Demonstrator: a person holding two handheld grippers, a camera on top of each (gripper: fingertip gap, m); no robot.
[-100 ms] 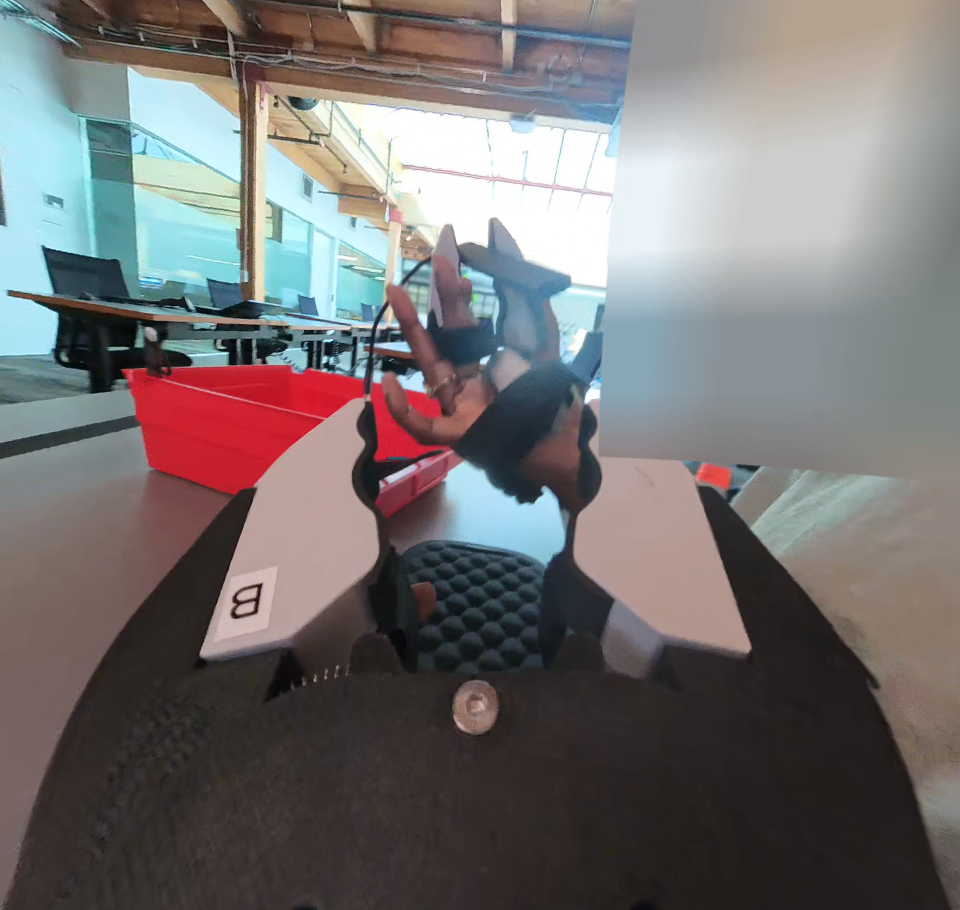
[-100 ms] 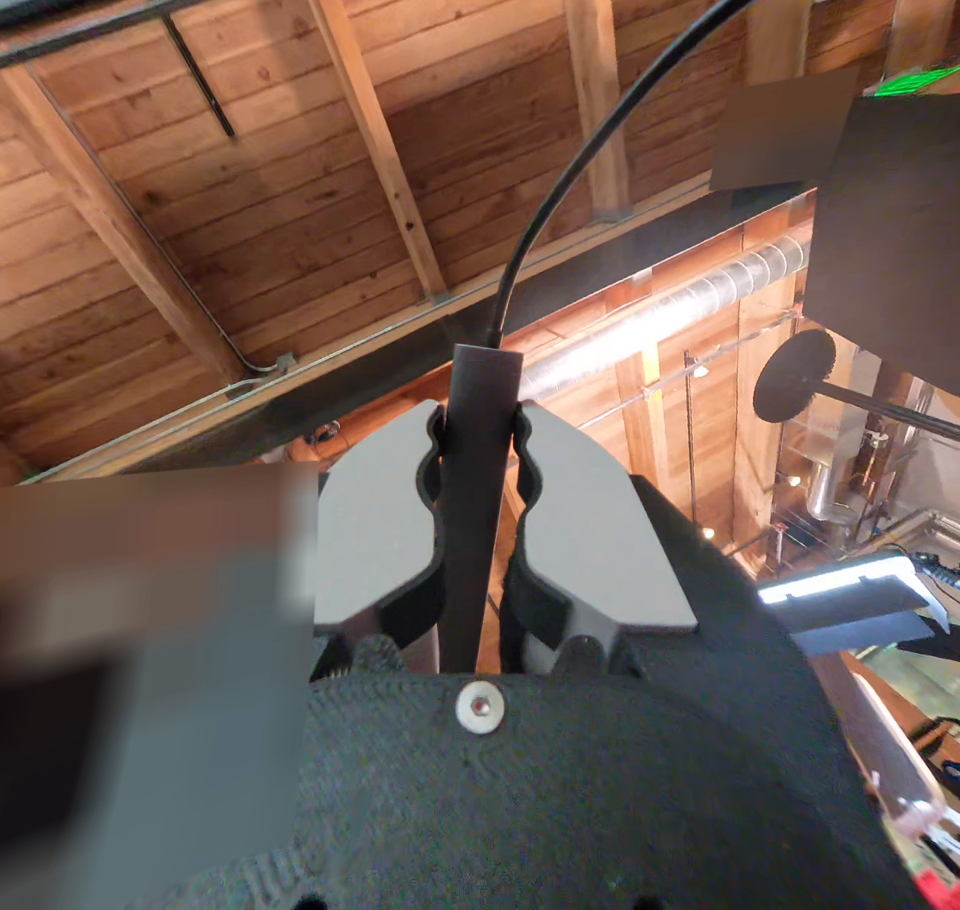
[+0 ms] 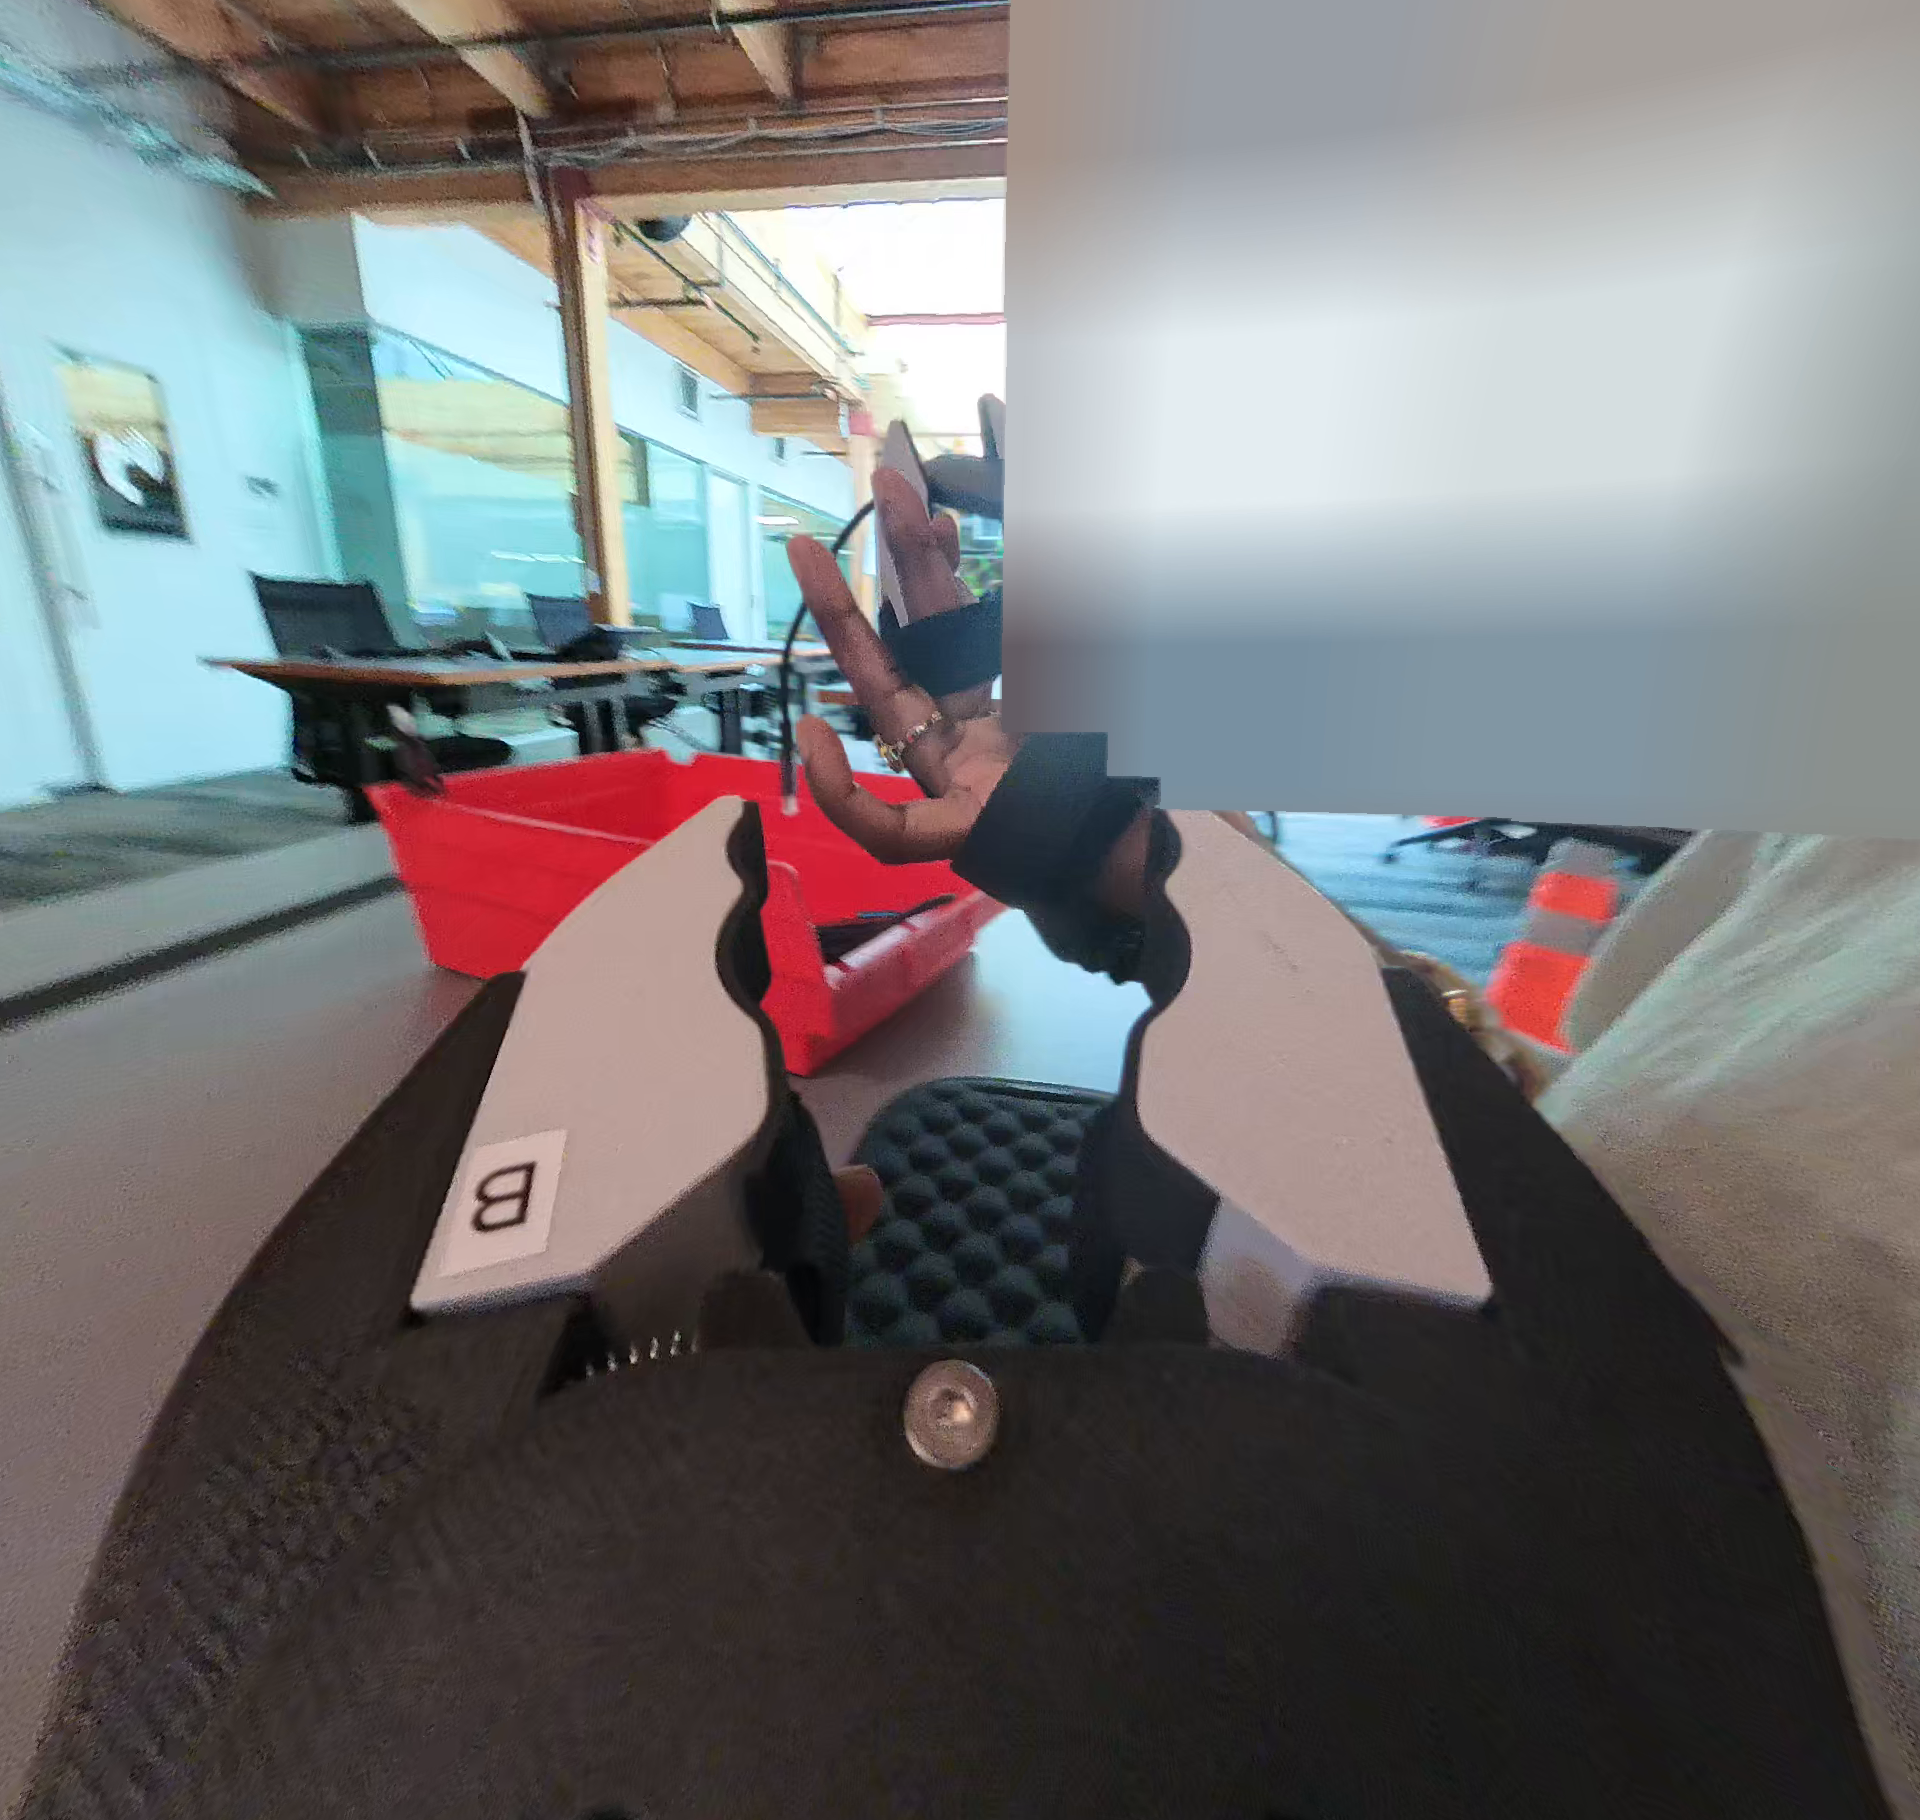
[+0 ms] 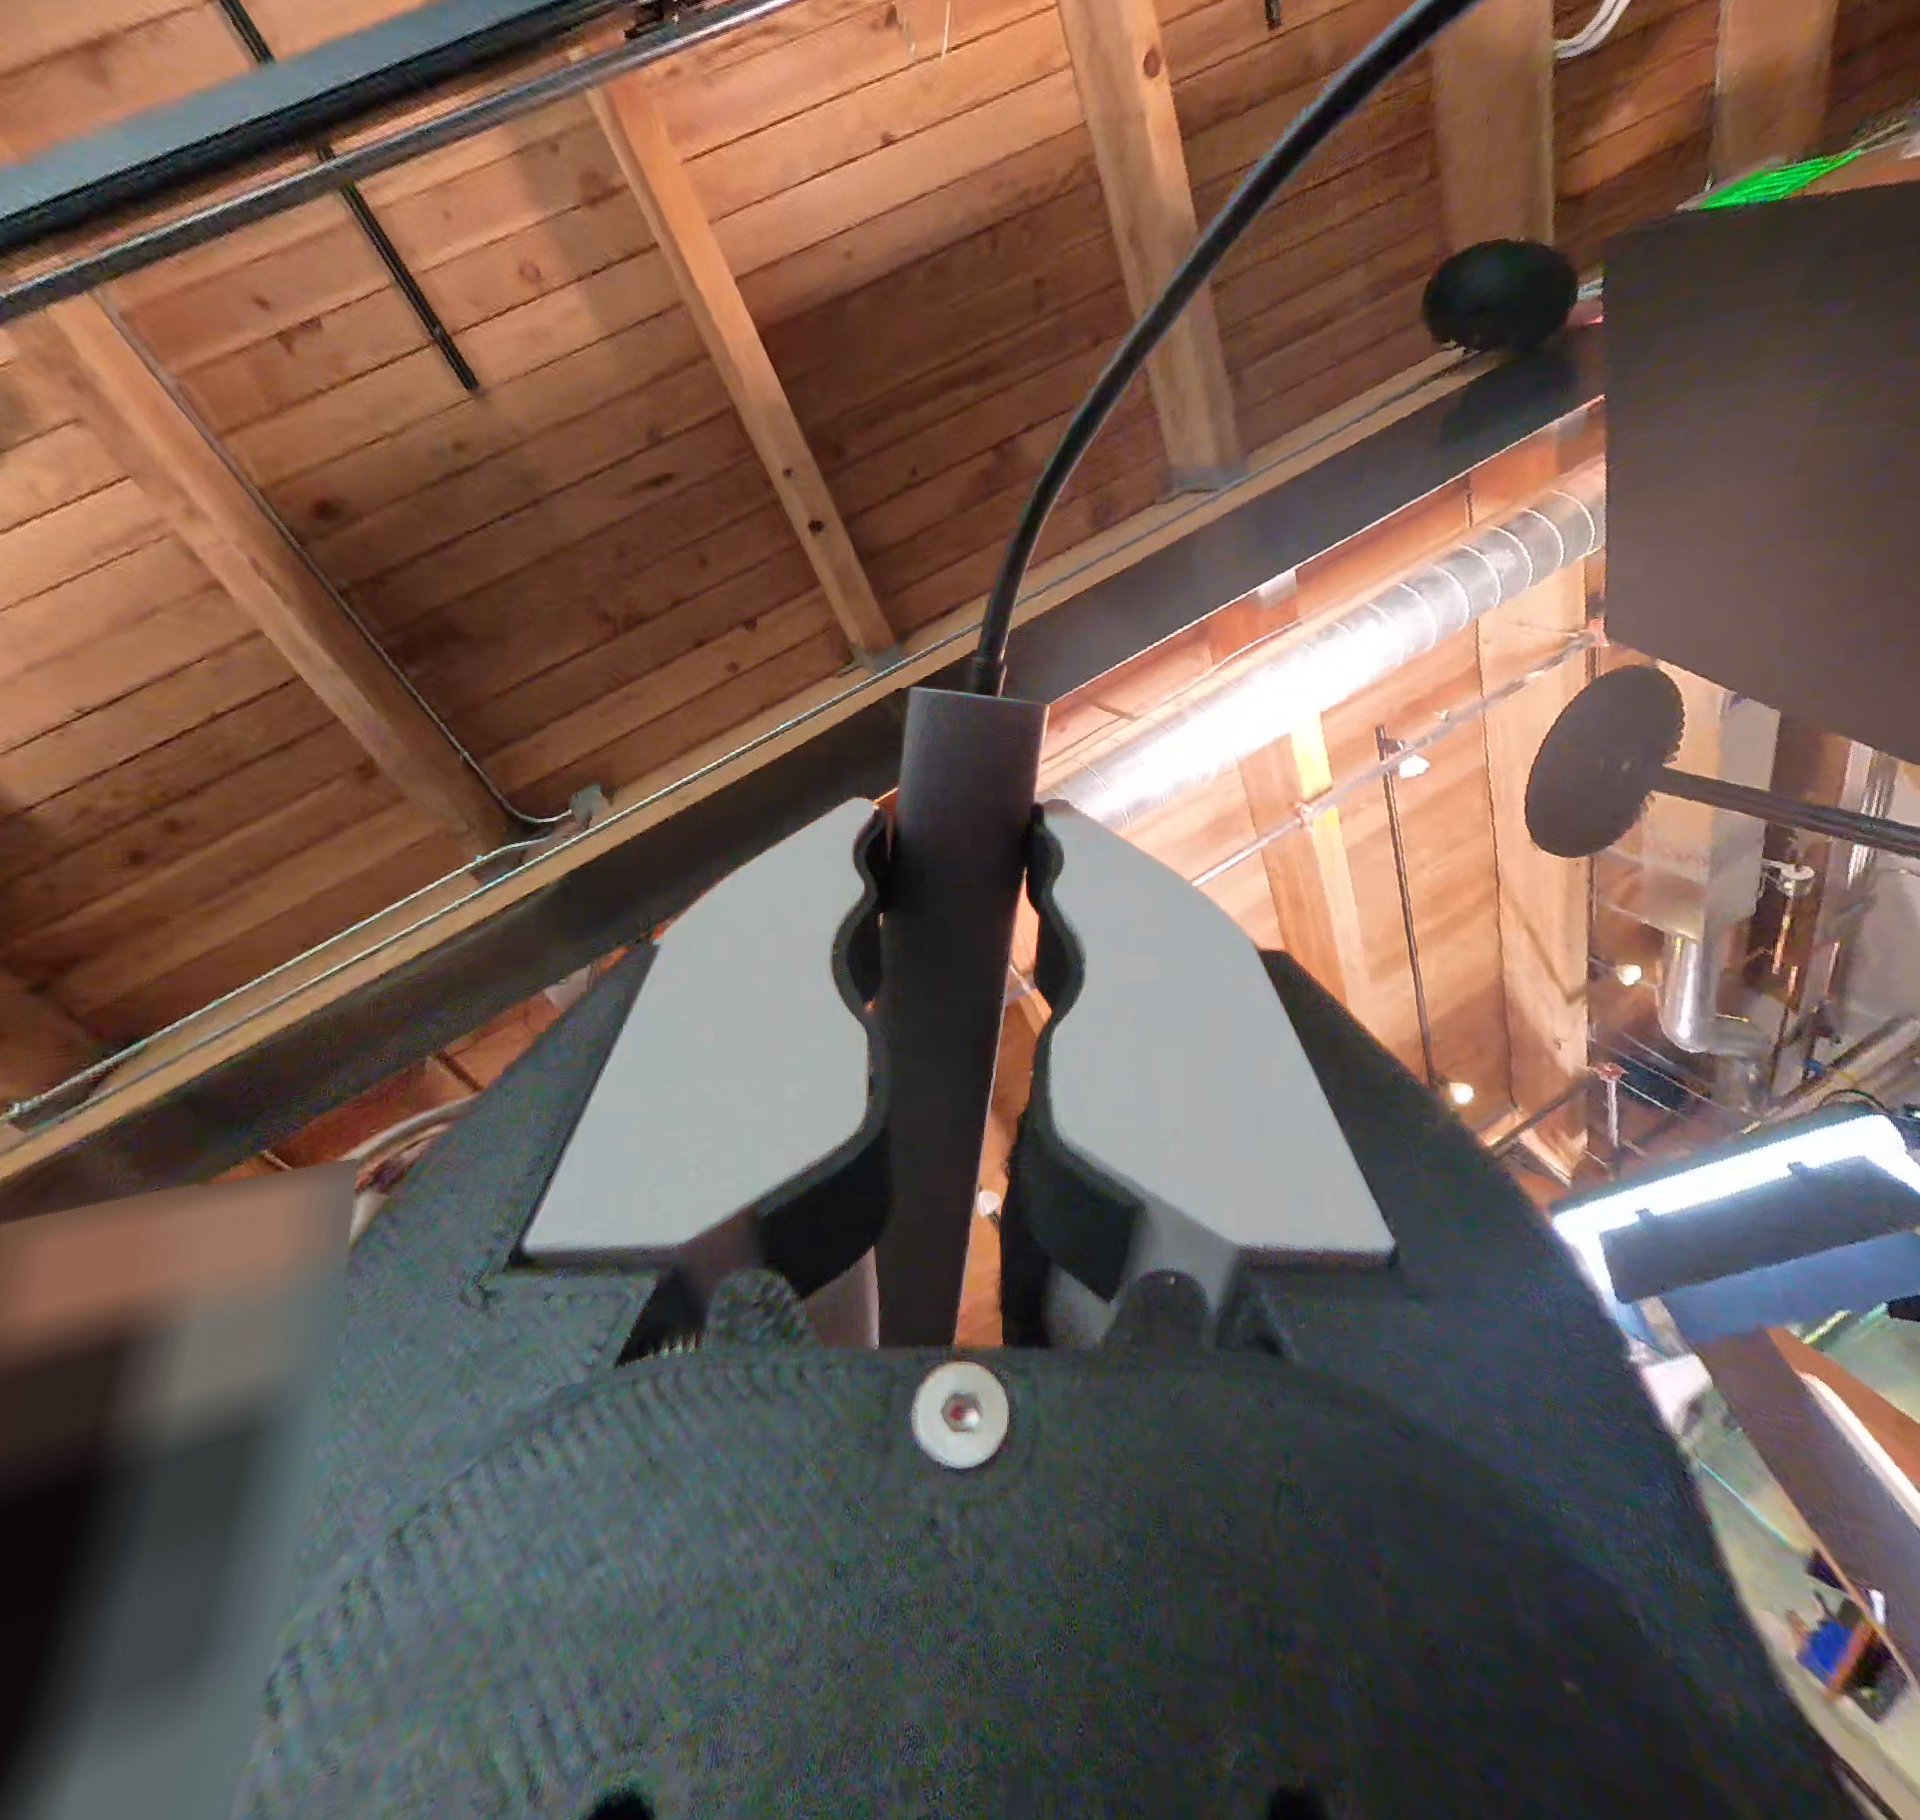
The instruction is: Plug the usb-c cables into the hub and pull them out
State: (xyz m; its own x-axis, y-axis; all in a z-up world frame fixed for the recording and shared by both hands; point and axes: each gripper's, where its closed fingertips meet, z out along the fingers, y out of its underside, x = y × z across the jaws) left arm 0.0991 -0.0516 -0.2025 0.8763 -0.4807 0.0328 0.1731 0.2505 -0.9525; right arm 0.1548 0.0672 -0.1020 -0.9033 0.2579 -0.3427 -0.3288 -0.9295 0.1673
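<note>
The right claw (image 4: 956,825) points up at the wooden ceiling, squeezing the dark hub (image 4: 951,939); its cable (image 4: 1101,399) curves toward one o'clock. The left claw (image 3: 951,835) gapes wide, holding nothing, red bin (image 3: 582,866) at eleven o'clock.

The left gripper (image 3: 951,897) has turned to the left, so the red bin (image 3: 582,866) now sits more in the middle. The hand (image 3: 914,731) above the red bin looks more upright.
</note>
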